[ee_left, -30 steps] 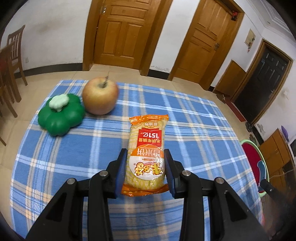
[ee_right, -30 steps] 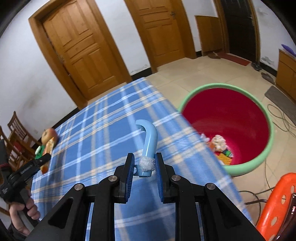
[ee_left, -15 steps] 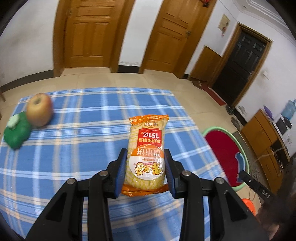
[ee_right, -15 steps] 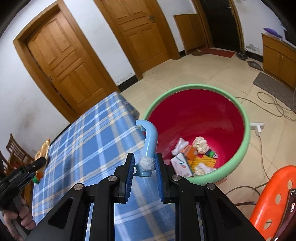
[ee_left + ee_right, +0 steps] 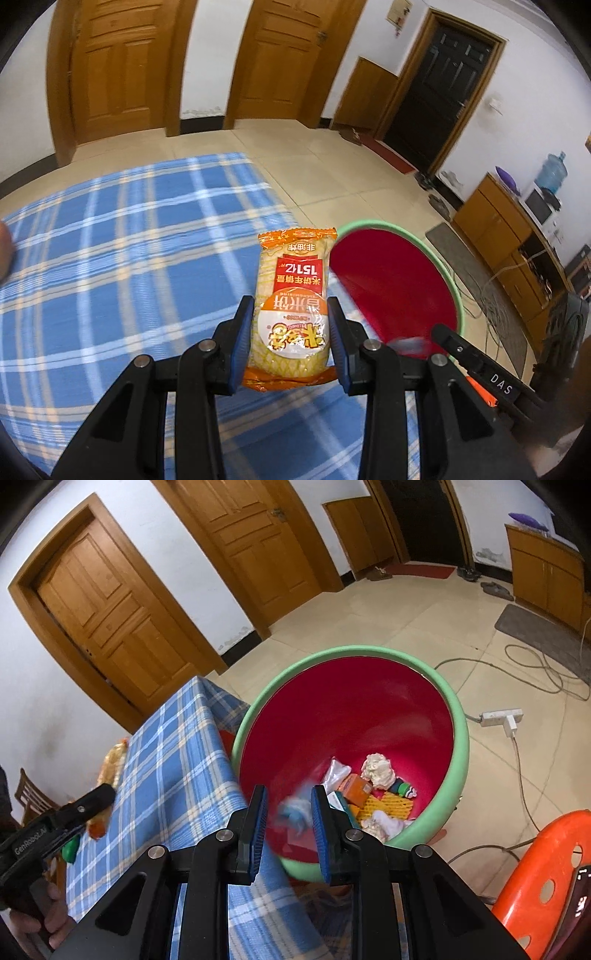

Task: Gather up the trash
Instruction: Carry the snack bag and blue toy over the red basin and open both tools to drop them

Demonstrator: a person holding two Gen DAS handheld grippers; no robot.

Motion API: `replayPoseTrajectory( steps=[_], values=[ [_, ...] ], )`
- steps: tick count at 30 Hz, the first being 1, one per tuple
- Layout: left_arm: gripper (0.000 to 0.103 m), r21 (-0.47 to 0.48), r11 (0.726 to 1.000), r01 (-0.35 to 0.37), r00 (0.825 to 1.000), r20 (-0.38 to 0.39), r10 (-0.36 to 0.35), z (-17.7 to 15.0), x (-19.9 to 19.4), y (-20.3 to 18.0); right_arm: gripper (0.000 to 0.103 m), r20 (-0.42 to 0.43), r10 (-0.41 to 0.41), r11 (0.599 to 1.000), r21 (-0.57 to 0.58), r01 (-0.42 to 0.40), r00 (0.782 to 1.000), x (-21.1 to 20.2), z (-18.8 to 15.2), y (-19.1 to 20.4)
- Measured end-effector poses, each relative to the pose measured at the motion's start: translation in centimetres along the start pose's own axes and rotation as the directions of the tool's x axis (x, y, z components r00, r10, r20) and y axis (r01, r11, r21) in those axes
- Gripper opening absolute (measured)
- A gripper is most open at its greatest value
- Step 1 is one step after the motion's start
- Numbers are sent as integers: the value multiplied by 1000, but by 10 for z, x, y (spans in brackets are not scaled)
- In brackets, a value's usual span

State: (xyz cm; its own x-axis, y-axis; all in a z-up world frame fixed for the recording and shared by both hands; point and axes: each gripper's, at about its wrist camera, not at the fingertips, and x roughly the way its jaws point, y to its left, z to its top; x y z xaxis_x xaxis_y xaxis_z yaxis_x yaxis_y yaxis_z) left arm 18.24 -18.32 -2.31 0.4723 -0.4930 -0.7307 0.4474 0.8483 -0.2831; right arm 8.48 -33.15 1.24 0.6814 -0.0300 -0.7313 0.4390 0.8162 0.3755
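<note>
My left gripper is shut on an orange and yellow snack packet and holds it above the table's right edge, next to the red bin with a green rim. My right gripper is open over the bin. A blurred light blue item is dropping between its jaws into the bin. The bin holds crumpled paper, an orange box and other trash. The left gripper with the packet also shows in the right wrist view.
The blue plaid tablecloth covers the table. An orange plastic stool stands right of the bin. A power strip and cables lie on the floor. A wooden chair stands at the far left.
My right gripper moved over the bin and opened, letting go of the light blue hook-shaped item, which is falling. My left gripper swung right with the packet toward the bin.
</note>
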Motion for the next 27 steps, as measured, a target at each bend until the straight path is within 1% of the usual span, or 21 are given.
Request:
replayPoseTrajectory(
  steps=[1, 3, 5, 10, 13, 17, 19, 20, 22, 27],
  values=[
    [38, 9, 1000, 6, 1000, -6, -6, 1, 4, -6, 26, 3, 5, 1000, 7, -5, 1000, -1, 1, -3],
    [38, 23, 1000, 11, 1000, -13, -11, 1, 10, -15, 29, 12, 15, 1000, 17, -16, 1000, -3, 4, -9],
    [38, 40, 999, 21, 1000, -24, -20, 1, 16, -27, 30, 25, 17, 999, 28, -18, 1000, -7, 6, -14],
    [38, 83, 996, 39, 998, -51, -35, 1, 31, -50, 34, 60, 1, 999, 48, -4, 998, -18, 10, -25],
    [38, 105, 993, 56, 996, -71, -49, 1, 44, -62, 34, 79, -14, 998, 59, 9, 997, -25, 11, -31],
    [39, 123, 990, 75, 994, -92, -63, 0, 56, -74, 36, 82, -17, 998, 63, 12, 996, -31, 9, -35],
    [45, 132, 988, 79, 993, -101, -66, -1, 60, -79, 38, 86, -19, 998, 66, 13, 996, -33, 8, -37],
    [52, 132, 988, 79, 993, -103, -65, 0, 61, -80, 42, 87, -18, 998, 69, 12, 996, -34, 8, -38],
    [53, 139, 987, 84, 993, -96, -71, -2, 58, -81, 44, 88, -15, 997, 72, 9, 996, -35, 8, -39],
    [54, 131, 990, 57, 997, -65, -49, -4, 43, -75, 46, 79, -9, 999, 49, 5, 997, -37, 6, -34]
  ],
)
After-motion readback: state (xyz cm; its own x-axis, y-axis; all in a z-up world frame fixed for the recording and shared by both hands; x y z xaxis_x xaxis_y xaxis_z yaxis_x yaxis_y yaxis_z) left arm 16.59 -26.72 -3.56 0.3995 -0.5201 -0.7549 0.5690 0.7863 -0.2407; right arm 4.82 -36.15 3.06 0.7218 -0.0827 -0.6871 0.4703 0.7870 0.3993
